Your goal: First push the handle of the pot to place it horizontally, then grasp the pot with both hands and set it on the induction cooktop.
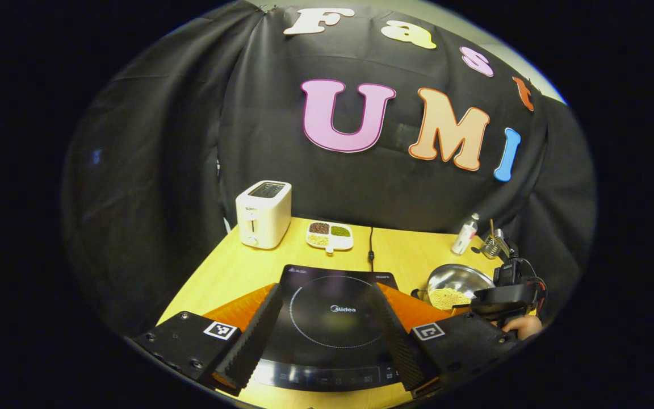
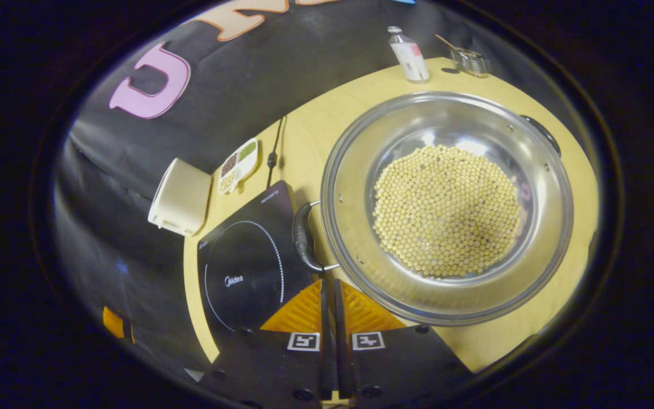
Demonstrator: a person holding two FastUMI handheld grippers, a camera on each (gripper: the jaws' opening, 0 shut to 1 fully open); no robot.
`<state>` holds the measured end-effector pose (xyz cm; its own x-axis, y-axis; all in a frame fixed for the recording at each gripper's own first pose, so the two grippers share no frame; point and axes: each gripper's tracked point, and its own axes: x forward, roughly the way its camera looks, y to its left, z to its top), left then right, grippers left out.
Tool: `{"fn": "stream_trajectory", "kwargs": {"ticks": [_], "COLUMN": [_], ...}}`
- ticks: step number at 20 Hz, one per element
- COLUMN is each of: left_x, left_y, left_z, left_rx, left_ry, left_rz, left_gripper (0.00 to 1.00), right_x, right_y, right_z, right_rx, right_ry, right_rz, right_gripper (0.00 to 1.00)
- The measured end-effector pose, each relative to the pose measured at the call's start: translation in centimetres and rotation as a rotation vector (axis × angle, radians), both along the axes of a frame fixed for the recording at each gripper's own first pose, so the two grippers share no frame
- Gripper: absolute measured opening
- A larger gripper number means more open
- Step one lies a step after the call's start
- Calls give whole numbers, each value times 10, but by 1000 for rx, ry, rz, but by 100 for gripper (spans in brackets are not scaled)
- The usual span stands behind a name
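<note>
A steel pot point(image 2: 446, 207) holding yellow beans stands on the wooden table point(image 2: 327, 113), to the right of the black induction cooktop point(image 2: 242, 267). One black handle point(image 2: 302, 236) faces the cooktop, and the other handle point(image 2: 540, 133) is on the far side. My right gripper point(image 2: 330, 281) is shut with nothing in it, its tips right at the near end of the cooktop-side handle. My left gripper point(image 1: 327, 289) hangs open above the cooktop point(image 1: 332, 324). From the left gripper view, the pot point(image 1: 452, 287) sits at the right with the right gripper point(image 1: 503, 301) and a hand point(image 1: 523, 326) over it.
At the back left stands a white toaster point(image 1: 263, 213), and beside it a divided dish of beans point(image 1: 330, 234). A small bottle point(image 1: 465, 234) and a wire holder point(image 1: 493, 245) are at the back right. The cooktop's cord point(image 1: 370, 244) runs to the rear.
</note>
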<state>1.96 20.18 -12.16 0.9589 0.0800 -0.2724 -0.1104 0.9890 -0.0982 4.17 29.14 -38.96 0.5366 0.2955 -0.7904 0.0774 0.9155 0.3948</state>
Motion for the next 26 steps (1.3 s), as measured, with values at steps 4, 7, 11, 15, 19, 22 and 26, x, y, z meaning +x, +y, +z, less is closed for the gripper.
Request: {"fn": "stream_trajectory", "kwargs": {"ticks": [4, 7, 11, 15, 19, 22, 26], "left_x": [6, 11, 19, 39, 69, 89, 112], "left_y": [-21, -40, -70, -115, -157, -177, -180], "left_z": [-7, -15, -29, -43, -64, -87, -119], "left_rx": [-17, -21, 5, -34, -104, -185, -236], "left_ry": [15, 36, 81, 127, 213, 303, 408], "left_rz": [-54, -98, -137, -191, -263, -287, -251], "left_gripper": [96, 96, 96, 96, 96, 96, 96], "right_x": [-14, -22, -21, 3, 38, 60, 88], "right_y": [-38, -78, -137, -198, -243, -262, -277], "right_z": [23, 39, 52, 63, 57, 46, 28], "right_rx": [-38, -59, -94, -123, -113, -79, -33], "right_ry": [-61, -87, -97, -103, -69, -27, 20], "right_rz": [24, 42, 52, 66, 108, 137, 176], "right_gripper": [22, 29, 77, 94, 100, 100, 93]}}
